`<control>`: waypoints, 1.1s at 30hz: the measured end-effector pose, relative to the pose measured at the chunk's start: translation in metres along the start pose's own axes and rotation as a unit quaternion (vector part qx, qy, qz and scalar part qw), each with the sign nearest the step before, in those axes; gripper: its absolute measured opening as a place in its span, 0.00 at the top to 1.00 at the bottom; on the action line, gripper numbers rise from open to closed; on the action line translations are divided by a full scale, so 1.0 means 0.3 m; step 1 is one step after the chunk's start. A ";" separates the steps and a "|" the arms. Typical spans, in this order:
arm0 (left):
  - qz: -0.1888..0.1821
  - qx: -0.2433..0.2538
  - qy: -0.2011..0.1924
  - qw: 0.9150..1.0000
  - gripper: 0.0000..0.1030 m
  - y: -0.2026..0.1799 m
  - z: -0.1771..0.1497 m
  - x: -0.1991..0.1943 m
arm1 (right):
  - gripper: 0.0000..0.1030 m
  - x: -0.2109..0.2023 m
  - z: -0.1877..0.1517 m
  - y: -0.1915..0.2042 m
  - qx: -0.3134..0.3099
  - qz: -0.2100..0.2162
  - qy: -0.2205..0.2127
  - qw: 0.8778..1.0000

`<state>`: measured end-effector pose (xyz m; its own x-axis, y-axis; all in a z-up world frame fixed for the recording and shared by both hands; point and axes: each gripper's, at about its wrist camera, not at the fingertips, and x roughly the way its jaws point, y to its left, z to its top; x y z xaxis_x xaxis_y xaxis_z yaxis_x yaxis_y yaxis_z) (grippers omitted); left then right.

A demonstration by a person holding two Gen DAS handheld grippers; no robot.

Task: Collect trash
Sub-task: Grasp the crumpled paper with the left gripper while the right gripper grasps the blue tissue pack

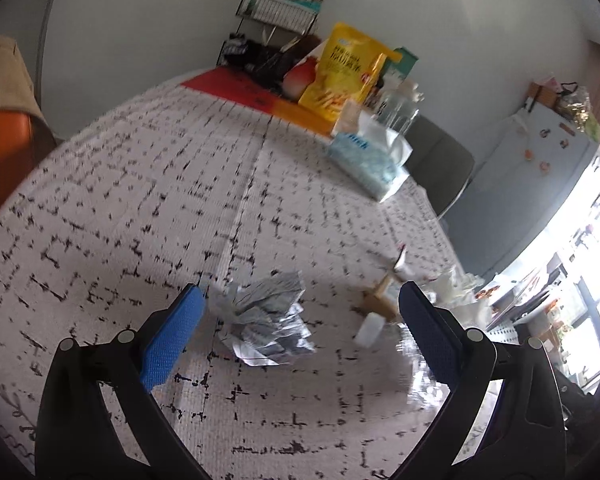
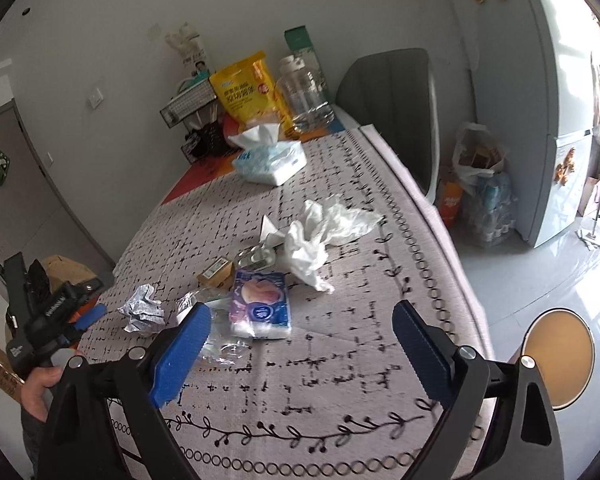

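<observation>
The left gripper (image 1: 302, 312) hung low over the white tablecloth with black dashes (image 1: 140, 168), its jaws wide apart and holding nothing. A crumpled silver foil wrapper (image 1: 266, 318) lay on the cloth between the blue pads (image 1: 172, 340), closer to the left pad, touching neither. The right gripper (image 2: 302, 328) was also wide open and empty. In front of it lay a flat blue and white tissue packet (image 2: 260, 306), a small brown carton (image 2: 217, 273) and a crumpled white plastic bag (image 2: 320, 236) close together. A blue tissue box (image 2: 269, 160) stood further back.
</observation>
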<state>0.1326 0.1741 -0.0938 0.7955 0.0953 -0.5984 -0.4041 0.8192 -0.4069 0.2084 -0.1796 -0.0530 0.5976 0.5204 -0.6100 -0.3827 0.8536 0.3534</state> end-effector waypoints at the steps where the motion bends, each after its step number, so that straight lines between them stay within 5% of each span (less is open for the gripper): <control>1: 0.005 0.000 0.002 1.000 0.06 0.002 -0.005 0.015 | 0.13 0.021 -0.001 0.008 -0.001 0.002 0.005 1.000; 6: 0.022 -0.003 0.027 0.999 0.11 0.015 -0.036 0.099 | 0.15 0.119 -0.015 0.038 0.000 0.009 0.032 0.999; 12: 0.039 -0.019 0.053 0.998 0.52 0.037 -0.053 0.158 | 0.19 0.223 -0.007 0.083 -0.009 0.018 0.061 0.998; 14: 0.035 -0.026 0.057 0.997 0.58 0.041 -0.050 0.158 | 0.19 0.249 -0.001 0.091 -0.011 0.020 0.066 0.998; 23: 0.030 -0.040 0.016 0.999 0.60 0.059 -0.025 0.070 | 0.16 0.372 0.008 0.114 -0.012 0.006 0.102 0.995; 28: 0.022 -0.035 0.006 0.999 0.60 0.049 -0.016 0.036 | 0.39 0.391 -0.019 0.121 -0.005 0.034 0.114 0.993; 31: 0.019 -0.037 0.001 0.999 0.60 0.044 -0.015 0.016 | 0.61 0.374 -0.023 0.130 -0.007 0.037 0.120 0.992; 33: 0.015 -0.035 -0.005 0.999 0.60 0.032 -0.013 -0.002 | 0.63 0.361 -0.030 0.131 -0.008 0.042 0.124 0.991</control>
<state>0.1266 0.1795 -0.1001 0.7864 0.1251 -0.6049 -0.4584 0.7746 -0.4357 0.2517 -0.0898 -0.1116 0.3726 0.5669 -0.7347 -0.4369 0.8057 0.4000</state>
